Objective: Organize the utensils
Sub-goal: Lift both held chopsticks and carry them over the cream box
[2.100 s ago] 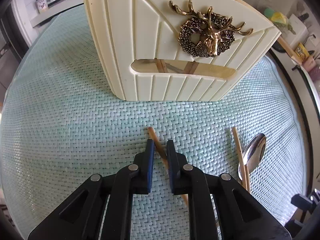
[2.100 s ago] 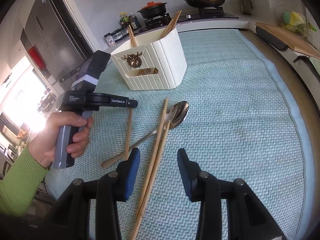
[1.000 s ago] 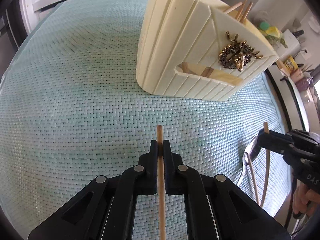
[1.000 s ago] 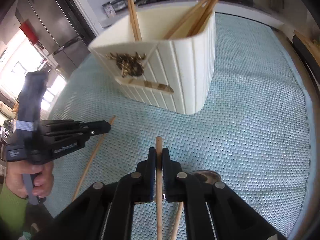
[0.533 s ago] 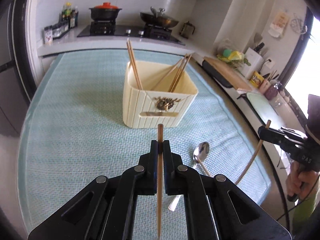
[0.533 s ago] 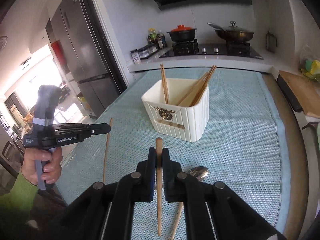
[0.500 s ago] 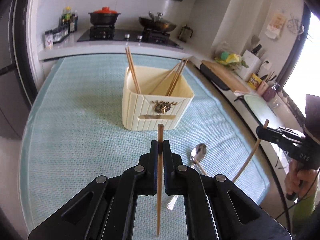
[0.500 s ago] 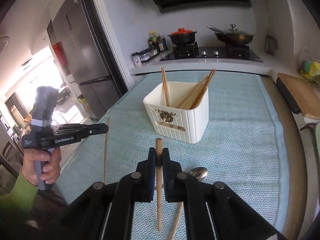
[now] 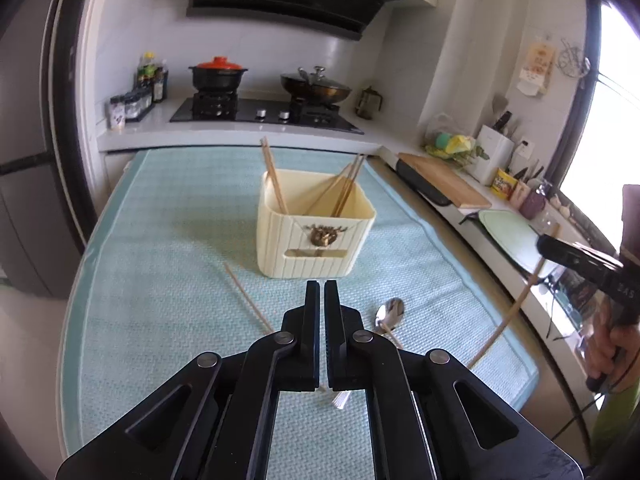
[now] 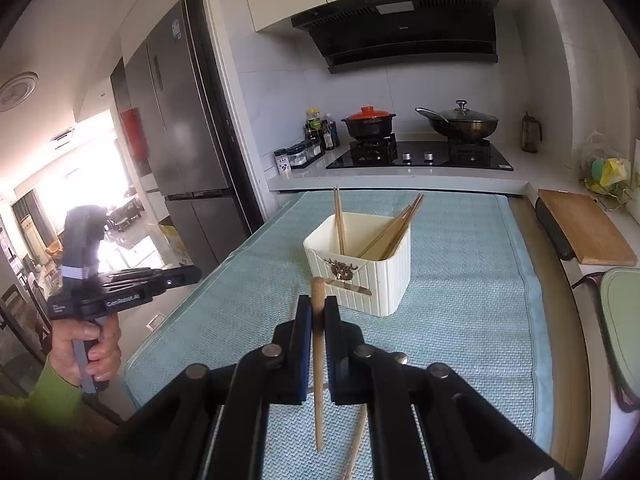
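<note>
Right gripper (image 10: 319,308) clamped on a wooden chopstick (image 10: 318,376), raised above the teal mat (image 10: 460,320). Left gripper (image 9: 322,294) closed, nothing between its fingers. Another chopstick (image 9: 248,298) lying on the mat near the cream utensil holder (image 9: 312,240)

A utensil holder (image 9: 316,232) stands mid-mat (image 9: 160,240), chopsticks leaning inside. 1 loose chopstick (image 9: 248,300) lies on the mat front-left of it, a spoon (image 9: 390,314) front-right. The stove (image 9: 264,114) sits behind.
</note>
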{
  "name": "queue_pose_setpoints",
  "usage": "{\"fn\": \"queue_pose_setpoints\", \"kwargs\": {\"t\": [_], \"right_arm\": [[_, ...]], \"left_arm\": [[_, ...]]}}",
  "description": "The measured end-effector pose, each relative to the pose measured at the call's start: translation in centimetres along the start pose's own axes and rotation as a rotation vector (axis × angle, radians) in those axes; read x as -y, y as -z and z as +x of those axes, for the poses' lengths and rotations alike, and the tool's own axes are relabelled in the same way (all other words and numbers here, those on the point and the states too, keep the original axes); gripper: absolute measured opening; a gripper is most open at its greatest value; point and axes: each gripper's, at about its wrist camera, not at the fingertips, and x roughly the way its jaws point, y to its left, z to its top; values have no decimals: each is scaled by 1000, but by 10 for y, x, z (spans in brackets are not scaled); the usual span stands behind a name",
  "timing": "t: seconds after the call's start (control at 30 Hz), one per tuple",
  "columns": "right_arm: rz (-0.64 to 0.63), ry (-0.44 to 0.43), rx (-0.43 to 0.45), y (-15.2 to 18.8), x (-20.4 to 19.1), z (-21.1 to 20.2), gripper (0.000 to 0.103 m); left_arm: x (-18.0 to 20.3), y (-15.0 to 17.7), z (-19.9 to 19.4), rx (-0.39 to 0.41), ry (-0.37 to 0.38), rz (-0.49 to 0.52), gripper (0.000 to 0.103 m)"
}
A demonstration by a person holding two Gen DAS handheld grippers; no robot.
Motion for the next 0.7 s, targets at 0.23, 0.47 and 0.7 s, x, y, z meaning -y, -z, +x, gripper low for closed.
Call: {"fn": "queue_pose_setpoints", "kwargs": {"t": [0.23,0.47,0.7], "right_arm": [[-5,-7,2,-2,-4,0,6],[17,-22,-12,2,-4,8,6],[22,-27,-31,10,-5,9,6]], "left_arm": [[-102,-13,98,-256,5,-289,38],[-111,-14,208,-483,-173,-251,38],[-86,-10,261,-555,-266,-180,38]]}}
